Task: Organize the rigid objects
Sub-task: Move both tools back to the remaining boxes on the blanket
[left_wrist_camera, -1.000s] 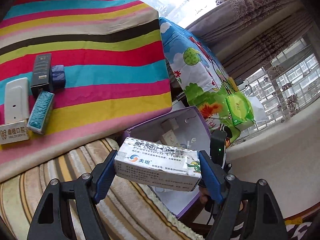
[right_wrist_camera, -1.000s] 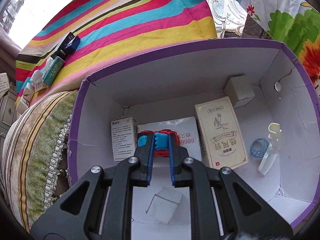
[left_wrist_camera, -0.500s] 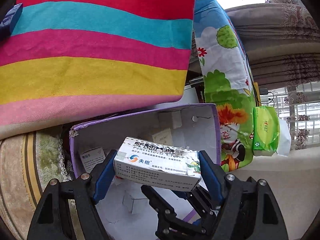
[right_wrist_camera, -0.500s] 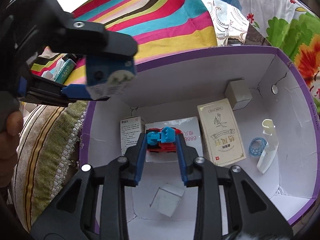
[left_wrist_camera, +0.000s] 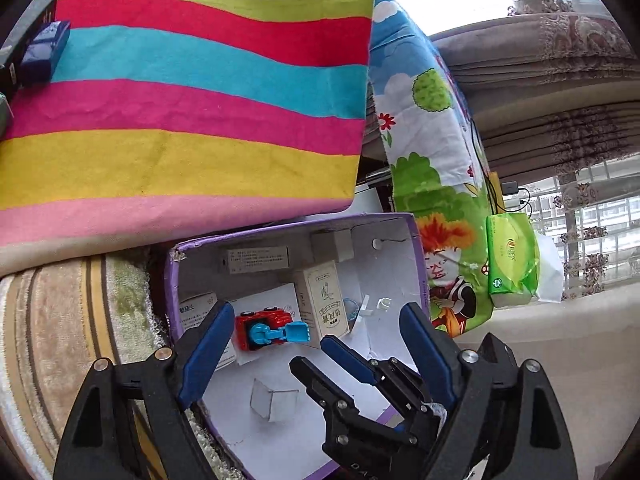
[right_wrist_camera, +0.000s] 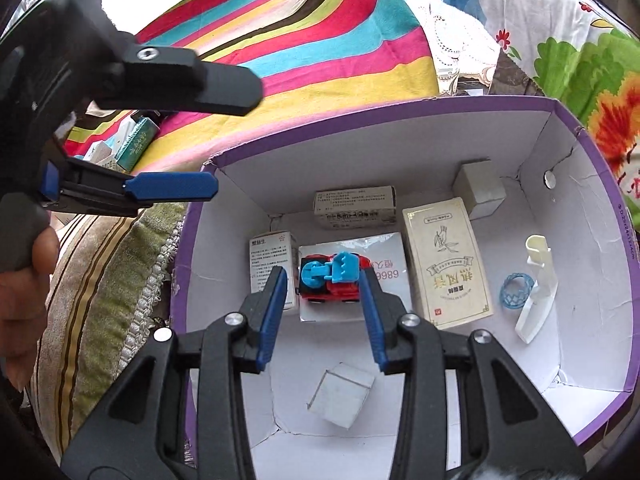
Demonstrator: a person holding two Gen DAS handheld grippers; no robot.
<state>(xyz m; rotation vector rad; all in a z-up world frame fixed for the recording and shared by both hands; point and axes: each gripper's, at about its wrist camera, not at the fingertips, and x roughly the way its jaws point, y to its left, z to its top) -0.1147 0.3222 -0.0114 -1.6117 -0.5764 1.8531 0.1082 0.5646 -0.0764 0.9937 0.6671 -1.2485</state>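
Striped bedding backs the purple box (right_wrist_camera: 600,184), which collects the loose items: a medicine carton (right_wrist_camera: 354,207) lies by its far wall, the toy digger (right_wrist_camera: 332,278) mid-floor. Both hand-held grippers hang empty above, left (left_wrist_camera: 316,332) opening wide, right (right_wrist_camera: 322,312) parted astride the toy.

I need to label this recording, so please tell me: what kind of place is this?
Probably a room in a home, maybe a bedroom: a striped blanket, a cartoon quilt and curtains by a window, with a box holding household items.
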